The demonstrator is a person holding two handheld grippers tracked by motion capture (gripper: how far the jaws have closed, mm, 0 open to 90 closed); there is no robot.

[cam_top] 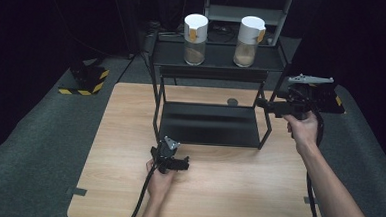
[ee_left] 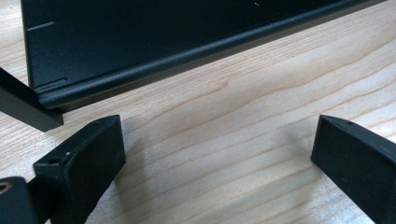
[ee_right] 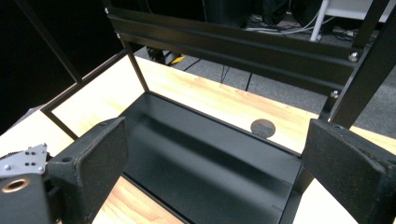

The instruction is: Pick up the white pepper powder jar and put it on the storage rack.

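Nearest, low over the wooden table point(cam_top: 226, 190), left gripper point(cam_top: 178, 164) with jaws spread wide and empty, just short of the front edge of the black rack point(cam_top: 207, 139), whose bottom shelf point(ee_left: 140, 37) lies close ahead. Farther off, at the rack's right end, right gripper point(cam_top: 262, 105) raised, jaws likewise wide apart around nothing, facing in over the bottom shelf. Farthest, upright on the top shelf point(cam_top: 219, 56), left jar point(cam_top: 195, 32) and right jar point(cam_top: 249, 35), well apart, white-wrapped above, brownish powder in the clear lower part
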